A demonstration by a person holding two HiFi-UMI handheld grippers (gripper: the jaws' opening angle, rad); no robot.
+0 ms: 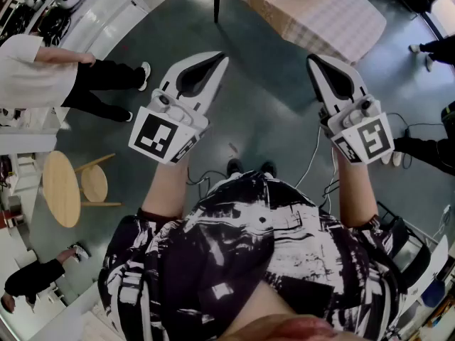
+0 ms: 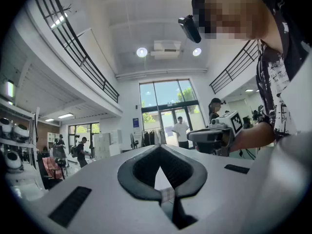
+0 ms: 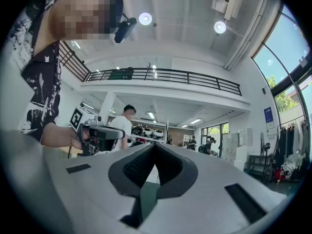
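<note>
Left gripper [image 1: 222, 60]: jaws pressed together at the tips, nothing between them, raised above the grey floor [image 1: 263, 112]. Ahead, the checked-cloth table [image 1: 334, 20] is cut off by the top edge, and the small items on it cannot be made out. Right gripper [image 1: 311, 60]: jaws likewise pressed together, empty, near the table's front edge.

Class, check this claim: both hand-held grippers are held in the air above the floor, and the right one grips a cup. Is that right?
No. The right hand-held gripper grips no cup: the right gripper view shows its jaws shut with nothing between them. Both it and the left hand-held gripper are indeed held in the air above the floor.
</note>
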